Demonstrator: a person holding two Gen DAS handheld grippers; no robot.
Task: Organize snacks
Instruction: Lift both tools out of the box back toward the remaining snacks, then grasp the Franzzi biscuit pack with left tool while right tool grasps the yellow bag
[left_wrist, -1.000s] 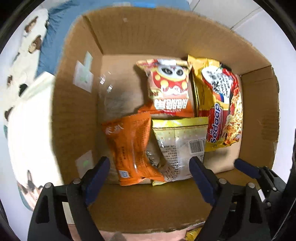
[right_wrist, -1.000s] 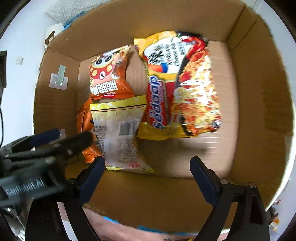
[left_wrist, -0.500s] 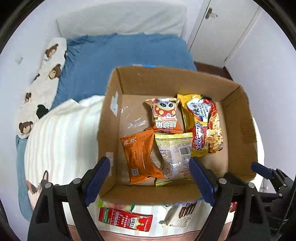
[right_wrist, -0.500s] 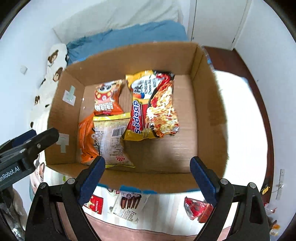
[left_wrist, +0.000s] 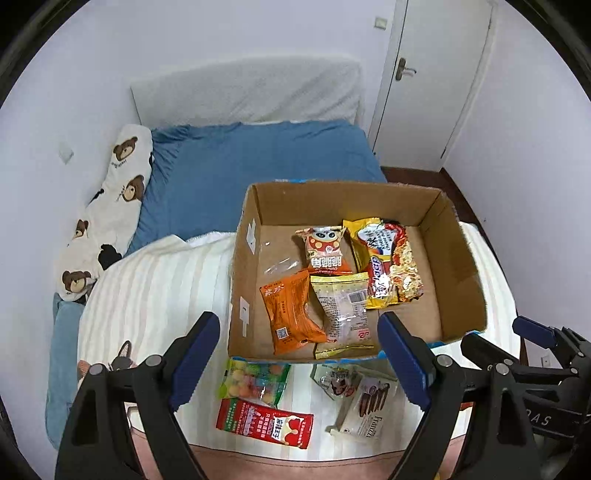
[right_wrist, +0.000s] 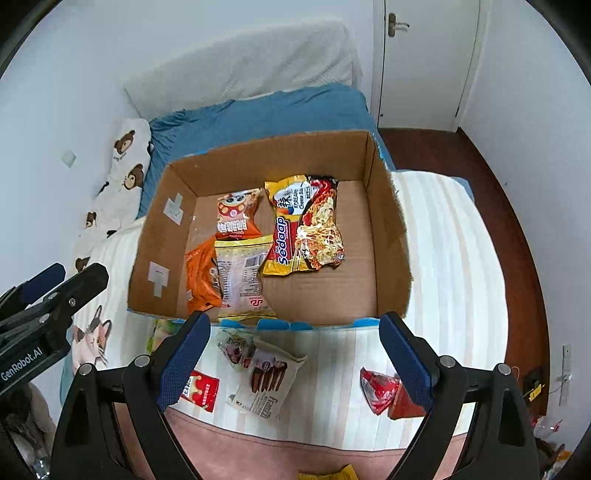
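An open cardboard box (left_wrist: 463, 266) (right_wrist: 388, 236) sits on a striped blanket. Inside lie an orange packet (left_wrist: 290, 312), a pale yellow packet (left_wrist: 343, 314), a red panda snack (left_wrist: 325, 251) and a noodle pack (left_wrist: 388, 266) (right_wrist: 306, 229). In front of the box lie a candy bag (left_wrist: 255, 380), a red packet (left_wrist: 264, 422), a white Franzzi wafer pack (left_wrist: 365, 410) (right_wrist: 264, 380) and a red wrapped snack (right_wrist: 382, 391). My left gripper (left_wrist: 297, 358) and right gripper (right_wrist: 293, 363) are both open and empty, held above the loose snacks.
A blue bed sheet (left_wrist: 258, 166) and a bear-print pillow (left_wrist: 110, 210) lie behind the box. A white door (left_wrist: 436, 74) stands at the back right, with dark wooden floor (right_wrist: 491, 206) to the right of the bed.
Both grippers have pulled up and back out of the box; the view widened from the box's inside to the whole bed. Both stay open and empty.
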